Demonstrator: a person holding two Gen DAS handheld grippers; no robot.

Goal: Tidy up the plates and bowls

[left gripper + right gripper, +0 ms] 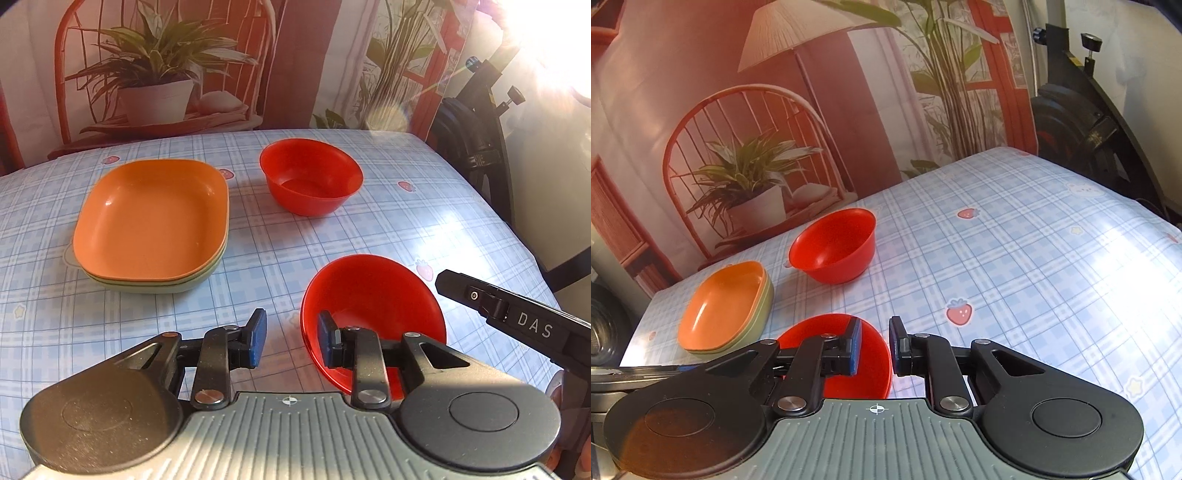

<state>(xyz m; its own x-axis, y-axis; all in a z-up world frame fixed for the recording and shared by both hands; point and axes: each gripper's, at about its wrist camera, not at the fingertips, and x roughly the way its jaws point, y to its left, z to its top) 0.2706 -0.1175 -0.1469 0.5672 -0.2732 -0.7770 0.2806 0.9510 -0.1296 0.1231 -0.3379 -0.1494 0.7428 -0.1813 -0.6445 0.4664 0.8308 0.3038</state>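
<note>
An orange plate sits on a stack of green plates on the table's left; it also shows in the right wrist view. A red bowl stands upright at the back, seen too in the right wrist view. A second red bowl is near, tilted, just right of my open left gripper, whose right finger overlaps its rim. My right gripper is open with the near red bowl's rim between its fingers. The right gripper shows in the left wrist view.
The table has a blue checked cloth with strawberry prints. A printed backdrop hangs behind. Black exercise equipment stands past the table's far right corner. Strong sunlight glares at the upper right in the left wrist view.
</note>
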